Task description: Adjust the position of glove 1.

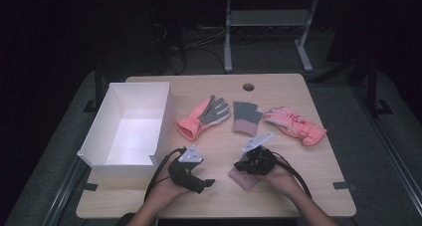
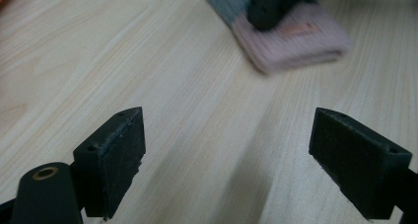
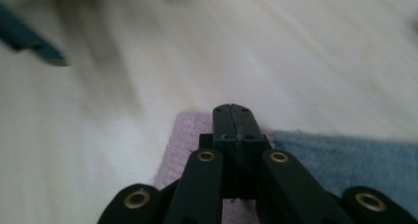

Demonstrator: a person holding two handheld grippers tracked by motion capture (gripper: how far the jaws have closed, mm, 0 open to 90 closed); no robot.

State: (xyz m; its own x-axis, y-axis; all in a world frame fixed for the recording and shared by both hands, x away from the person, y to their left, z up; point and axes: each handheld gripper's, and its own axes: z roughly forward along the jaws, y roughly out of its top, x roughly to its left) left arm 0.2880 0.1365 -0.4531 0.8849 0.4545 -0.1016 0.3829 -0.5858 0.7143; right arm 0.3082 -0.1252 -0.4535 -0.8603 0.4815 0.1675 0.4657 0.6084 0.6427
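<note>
Left tongs (image 2: 226, 160) gape over bare table (image 2: 148, 61); right tongs (image 3: 233, 116) pressed together above a knit glove (image 3: 182, 135).

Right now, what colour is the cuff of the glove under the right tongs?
Pale pink cuff on a grey glove, clearest in the left gripper view.

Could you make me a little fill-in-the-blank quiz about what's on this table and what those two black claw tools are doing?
1. The left gripper hovers over bare table with its jaws ____.
2. The right gripper has its jaws ____, resting over a pink and grey knit glove.
3. The white box stands at the table's ____ side.
4. Counting the one under the right gripper, ____ gloves lie on the table.

Missing words: open; shut; left; four
</note>
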